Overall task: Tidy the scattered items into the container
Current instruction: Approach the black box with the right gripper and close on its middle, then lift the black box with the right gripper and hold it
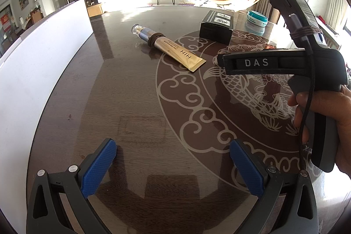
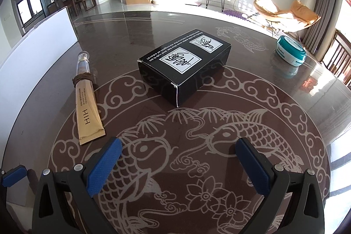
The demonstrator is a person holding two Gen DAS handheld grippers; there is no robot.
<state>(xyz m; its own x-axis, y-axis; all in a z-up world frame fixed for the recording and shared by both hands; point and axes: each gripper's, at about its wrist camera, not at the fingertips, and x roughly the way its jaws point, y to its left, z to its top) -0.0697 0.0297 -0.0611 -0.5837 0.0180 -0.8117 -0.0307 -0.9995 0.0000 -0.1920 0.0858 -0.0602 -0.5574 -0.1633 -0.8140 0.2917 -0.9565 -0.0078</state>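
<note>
Left wrist view: the left gripper [image 1: 173, 166], its blue-padded fingers [image 1: 98, 168] spread wide and holding nothing, hovers over the glossy dark round table with pale koi and cloud inlay [image 1: 131, 106]. The gold squeeze tube with clear cap and brown cord wound round its neck [image 1: 169, 48] lies flat well ahead of the fingers, slightly left of centre. The black rectangular carton [image 1: 216, 30] sits beyond it to the right, the round teal-and-white jar [image 1: 257, 18] farther still. The white-walled container [image 1: 43, 58] runs along the left edge. Only this view shows the person's hand [image 1: 324, 122] on the other gripper's handle.

Right wrist view: the right gripper [image 2: 178, 166] is likewise spread and empty. The carton [image 2: 185, 69] (printed white panels face up) lies straight ahead; the tube [image 2: 86, 100] lies just beyond the left finger, the jar [image 2: 290, 52] far right.
</note>
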